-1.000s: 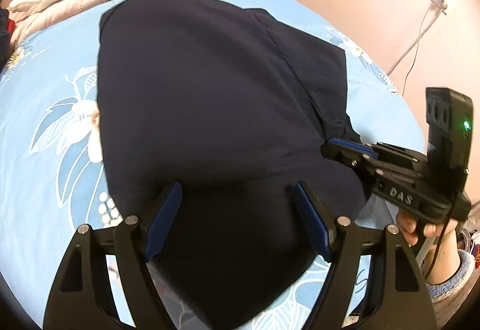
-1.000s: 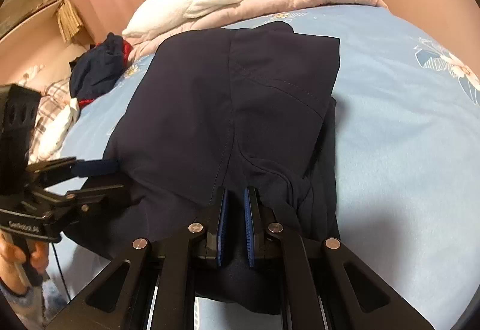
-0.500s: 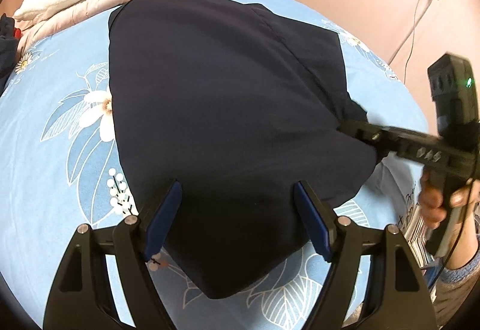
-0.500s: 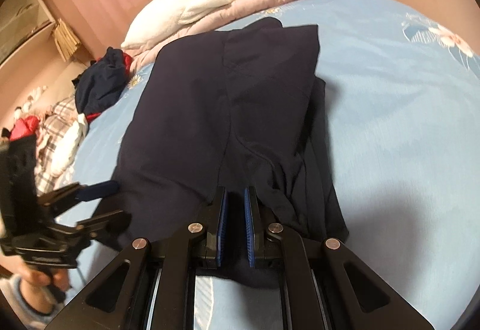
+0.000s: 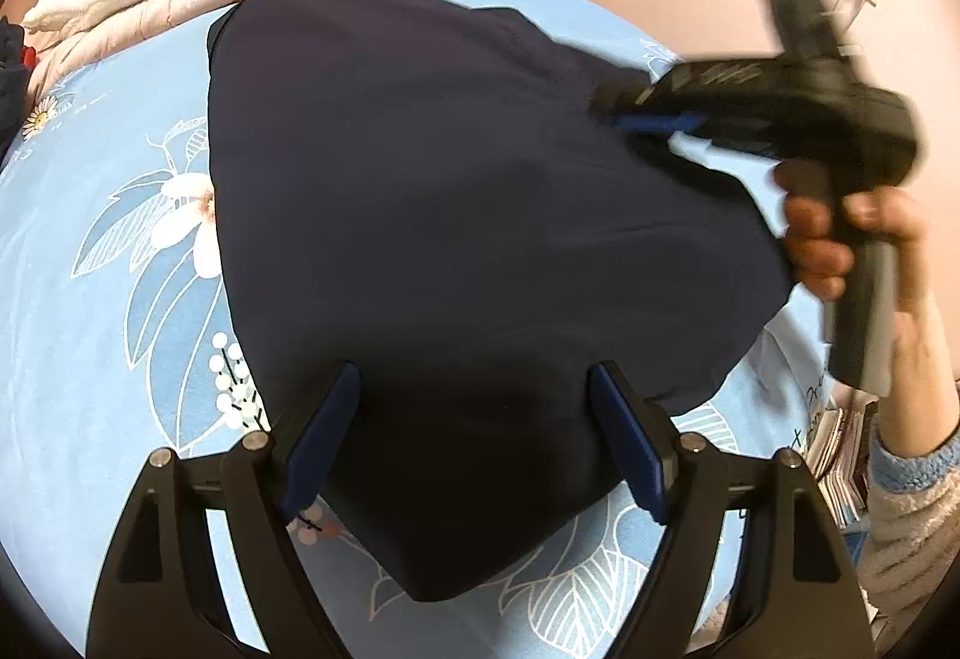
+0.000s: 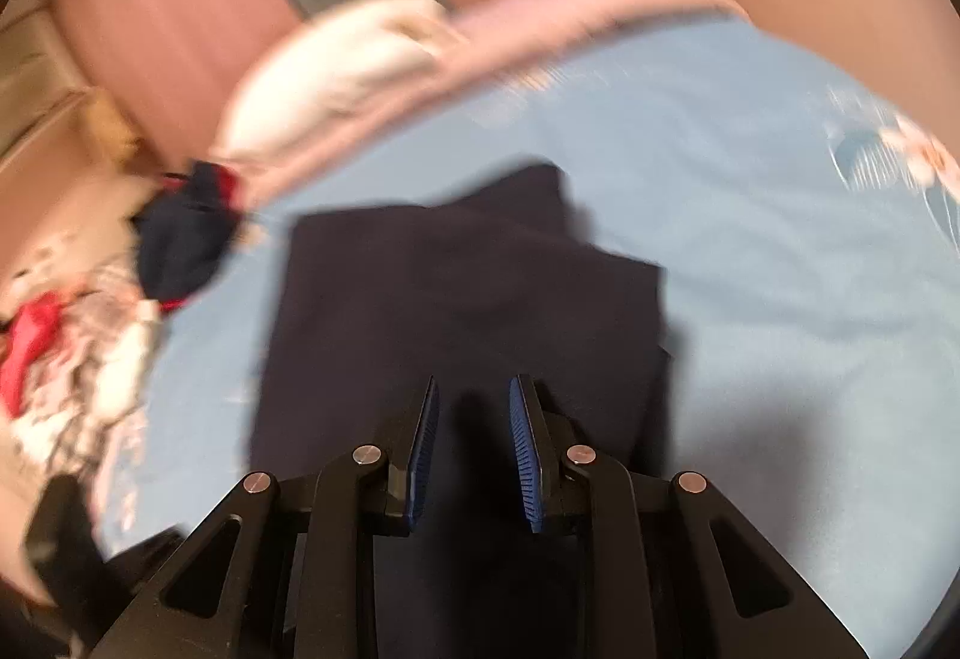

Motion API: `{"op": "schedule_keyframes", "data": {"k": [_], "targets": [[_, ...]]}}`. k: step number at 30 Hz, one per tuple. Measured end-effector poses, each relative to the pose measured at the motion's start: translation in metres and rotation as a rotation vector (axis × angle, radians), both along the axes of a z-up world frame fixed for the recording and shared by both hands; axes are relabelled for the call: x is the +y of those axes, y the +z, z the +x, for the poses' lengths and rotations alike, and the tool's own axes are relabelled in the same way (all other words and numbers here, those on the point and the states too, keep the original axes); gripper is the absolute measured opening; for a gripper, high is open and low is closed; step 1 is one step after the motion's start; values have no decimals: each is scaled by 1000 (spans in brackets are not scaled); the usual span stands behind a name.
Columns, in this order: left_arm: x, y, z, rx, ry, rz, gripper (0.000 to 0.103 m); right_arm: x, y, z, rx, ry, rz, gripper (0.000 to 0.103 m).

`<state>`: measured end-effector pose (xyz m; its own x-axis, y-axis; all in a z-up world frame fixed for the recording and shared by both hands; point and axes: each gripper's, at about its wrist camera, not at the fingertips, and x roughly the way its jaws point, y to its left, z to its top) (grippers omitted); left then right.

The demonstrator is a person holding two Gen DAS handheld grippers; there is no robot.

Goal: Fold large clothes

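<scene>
With the left tongs [image 5: 474,443] wide open and the right tongs [image 6: 474,455] just parting, empty, the dark garment [image 5: 456,215] on the bed [image 5: 90,299] looks soft, limp and light, best pinched at a corner or hem.

Pretty much nothing readable here

The only writing I can spot is a bit of dark handwritten-looking script on a white sheet [image 5: 810,413] at the right edge of the bed in the left wrist view, and it's too small and cut off to make out any letters. The markings on the side of the right gripper [image 5: 654,122] are smeared by motion blur, so no luck there either. The right wrist view is blurred all over and shows no lettering at all.
</scene>
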<state>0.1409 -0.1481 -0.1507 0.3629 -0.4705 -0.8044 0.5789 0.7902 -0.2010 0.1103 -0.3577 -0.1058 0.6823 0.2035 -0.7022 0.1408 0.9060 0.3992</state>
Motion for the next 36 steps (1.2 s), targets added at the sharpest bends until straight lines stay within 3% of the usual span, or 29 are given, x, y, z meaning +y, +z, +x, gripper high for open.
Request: {"op": "schedule_keyframes", "data": {"k": [2,4,9,13,17,23,27,33,36], "targets": [[-2,0,-1,-5,-4,4,80,-6,-20,10,89,-19,26,21],[-4,0,-1,-5,-6,5,81,-7,-29,9,96,-34,48,20],[-6,0,0,-8,-4,13,82,-3,-24,-7,33,-25,27,21],[-4,0,4,6,4,0,82,14,1,-33,-68,7,-94,22],[-5,0,5,6,4,2,83,20,12,-56,-126,71,-149,22],[-4,0,7,14,8,-4,83,31,0,-74,-145,133,-177,22],[13,16,18,64,40,-141,76,33,-29,-65,-47,125,-229,22],[48,46,76,67,191,-309,76,31,-34,-60,-65,120,-230,22],[48,44,112,107,244,-344,72,31,-36,-65,-76,112,-204,22]]}}
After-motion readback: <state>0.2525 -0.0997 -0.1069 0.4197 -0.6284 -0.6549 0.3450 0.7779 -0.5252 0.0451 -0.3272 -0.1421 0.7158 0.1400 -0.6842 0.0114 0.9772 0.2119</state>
